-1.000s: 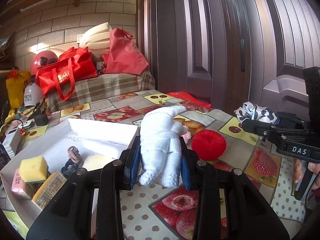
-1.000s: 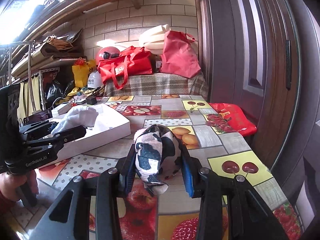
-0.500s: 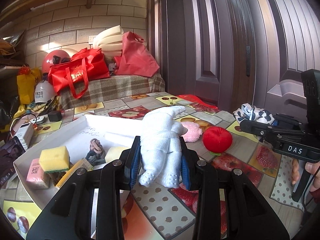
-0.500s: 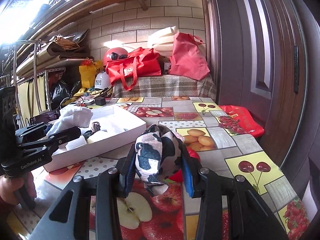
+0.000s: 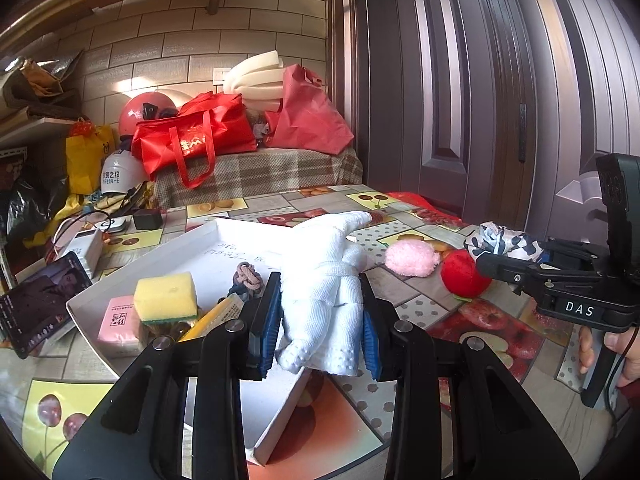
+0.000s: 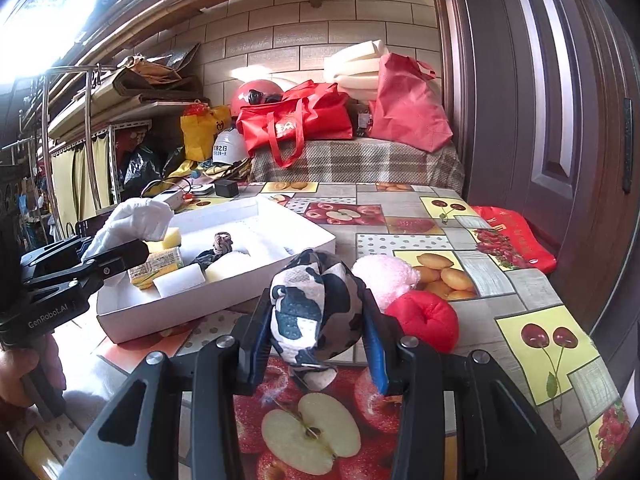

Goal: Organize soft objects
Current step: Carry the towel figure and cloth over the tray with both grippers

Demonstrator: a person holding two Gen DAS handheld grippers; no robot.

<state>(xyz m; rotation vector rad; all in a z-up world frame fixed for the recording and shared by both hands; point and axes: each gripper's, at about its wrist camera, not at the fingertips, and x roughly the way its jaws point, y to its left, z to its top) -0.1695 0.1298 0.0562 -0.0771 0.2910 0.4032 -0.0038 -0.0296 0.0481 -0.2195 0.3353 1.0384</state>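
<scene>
- Since a second ago the left gripper (image 5: 320, 320) has carried the white towel (image 5: 326, 280) over the white box (image 5: 192, 240) — fingers pinching it.
- Right gripper (image 6: 318, 324) fingers pinch the cow-print cloth (image 6: 316, 308) — red plush (image 6: 424, 320) just right, on the tabletop (image 6: 532, 300).

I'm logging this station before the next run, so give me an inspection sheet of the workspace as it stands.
Surface: table under a fruit-print cloth.
Job's things: white box holding a yellow sponge, a pink packet and a knotted cord; pink pompom and red plush ball on the cloth beside it.
Clutter: phone, power bank.
Grippers: left tongs shut on white towel; right tongs shut on black-and-white cloth.
Cables: wires near the power bank.
Surroundings: brick wall, door, red bags, helmets.
</scene>
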